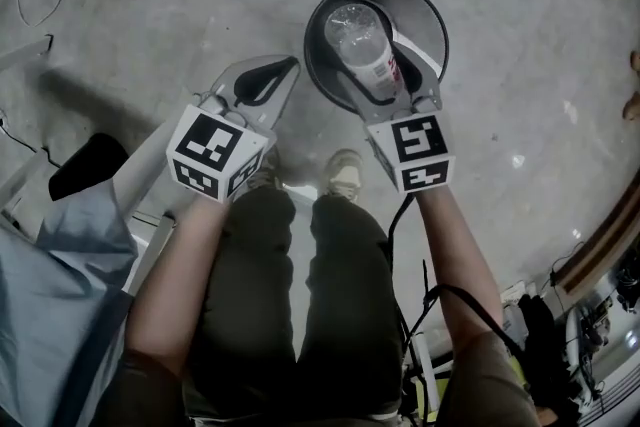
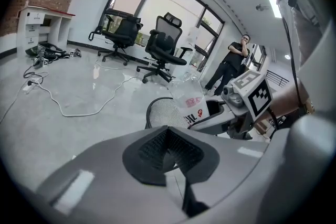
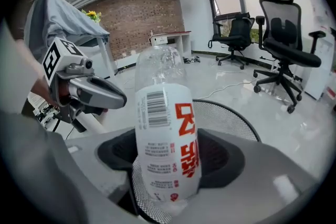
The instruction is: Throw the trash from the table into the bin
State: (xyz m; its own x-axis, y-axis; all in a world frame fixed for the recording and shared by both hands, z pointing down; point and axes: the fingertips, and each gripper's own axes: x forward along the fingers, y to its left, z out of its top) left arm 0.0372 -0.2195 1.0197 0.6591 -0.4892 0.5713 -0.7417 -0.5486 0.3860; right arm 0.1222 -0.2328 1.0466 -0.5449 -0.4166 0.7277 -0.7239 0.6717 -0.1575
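Right tongs (image 1: 385, 87): clamped on clear plastic bottle with red-printed white label (image 1: 362, 43)
Left tongs (image 1: 262, 81): closed, empty
Round black mesh bin (image 1: 428, 7): beneath right tongs
Release: open wide, centred over bin

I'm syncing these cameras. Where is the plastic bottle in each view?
Head view: bottle upper centre, over the mesh bin.
Left gripper view: bottle right of centre, at the bin.
Right gripper view: bottle centre, between the jaws, bin behind.
Shared landmark: the mesh bin.
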